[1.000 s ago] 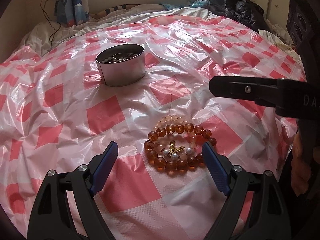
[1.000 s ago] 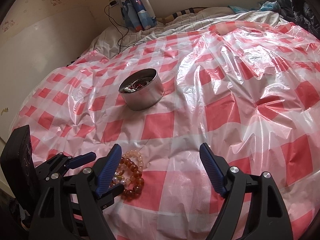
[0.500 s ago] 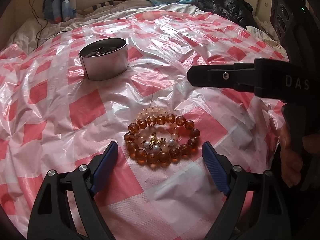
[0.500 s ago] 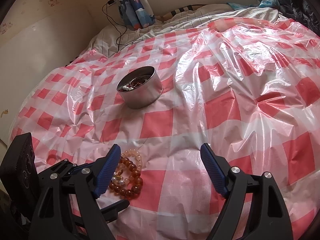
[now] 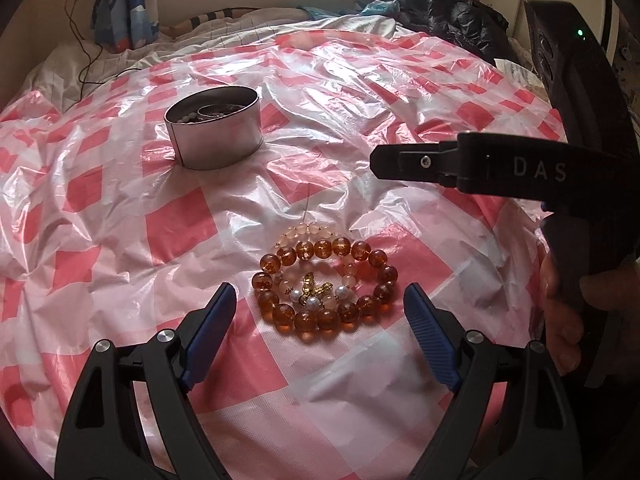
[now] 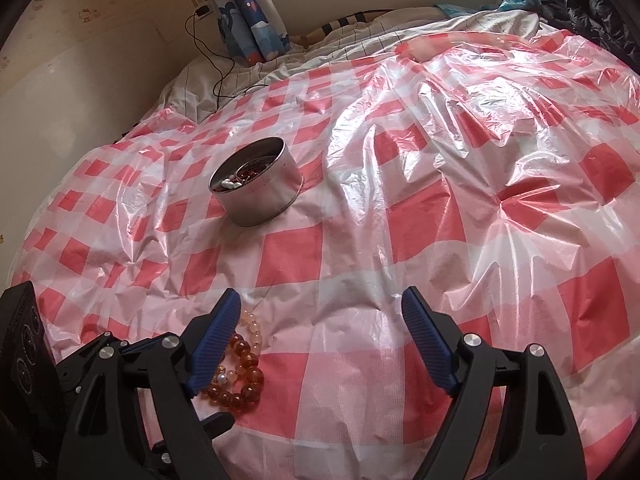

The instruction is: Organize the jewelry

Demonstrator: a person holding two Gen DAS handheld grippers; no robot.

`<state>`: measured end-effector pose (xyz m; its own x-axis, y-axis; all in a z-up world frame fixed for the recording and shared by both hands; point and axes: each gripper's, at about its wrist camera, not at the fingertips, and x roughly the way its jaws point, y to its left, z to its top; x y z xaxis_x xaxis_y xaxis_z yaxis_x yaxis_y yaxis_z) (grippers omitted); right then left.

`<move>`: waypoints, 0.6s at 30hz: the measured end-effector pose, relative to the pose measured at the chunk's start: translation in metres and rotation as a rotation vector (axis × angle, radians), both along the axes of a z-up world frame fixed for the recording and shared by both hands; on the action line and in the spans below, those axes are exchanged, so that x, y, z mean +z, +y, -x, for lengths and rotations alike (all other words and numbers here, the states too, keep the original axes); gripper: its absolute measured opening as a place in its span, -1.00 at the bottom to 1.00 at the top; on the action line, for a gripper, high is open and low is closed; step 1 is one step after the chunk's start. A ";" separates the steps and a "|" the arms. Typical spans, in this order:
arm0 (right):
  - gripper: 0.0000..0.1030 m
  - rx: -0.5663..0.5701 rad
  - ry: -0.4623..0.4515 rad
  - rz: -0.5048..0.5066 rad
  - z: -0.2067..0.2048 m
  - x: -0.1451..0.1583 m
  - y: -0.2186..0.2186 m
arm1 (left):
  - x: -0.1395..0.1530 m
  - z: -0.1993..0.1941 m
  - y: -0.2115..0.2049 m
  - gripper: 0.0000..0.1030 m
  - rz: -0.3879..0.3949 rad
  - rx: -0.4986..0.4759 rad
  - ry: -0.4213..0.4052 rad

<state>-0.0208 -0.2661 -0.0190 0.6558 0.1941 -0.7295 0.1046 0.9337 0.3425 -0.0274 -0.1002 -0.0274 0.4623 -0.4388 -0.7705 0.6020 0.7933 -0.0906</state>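
Two grippers hang over the checked plastic sheet point(image 5: 120, 184), the round tin point(image 5: 214, 136) well beyond: the left gripper point(image 5: 320, 312), wide open, should drop squarely astride the amber bead bracelets point(image 5: 326, 280), while the right gripper point(image 6: 322, 336), just widened, holds nothing.

I get soft daylight from the far window, white glare across the plastic sheet point(image 5: 328, 128) (crinkled), and dark fisheye-bent corners.

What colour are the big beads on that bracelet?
Amber-brown, glossy and translucent; the big beads show best in the left wrist view.
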 end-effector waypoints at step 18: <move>0.69 -0.008 0.032 0.007 -0.004 -0.008 0.003 | -0.004 -0.008 0.000 0.69 -0.007 0.043 0.026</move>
<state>-0.0169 -0.2632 -0.0274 0.6334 0.1841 -0.7516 0.1228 0.9350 0.3326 -0.0190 -0.0998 -0.0313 0.4606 -0.4140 -0.7852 0.5650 0.8190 -0.1004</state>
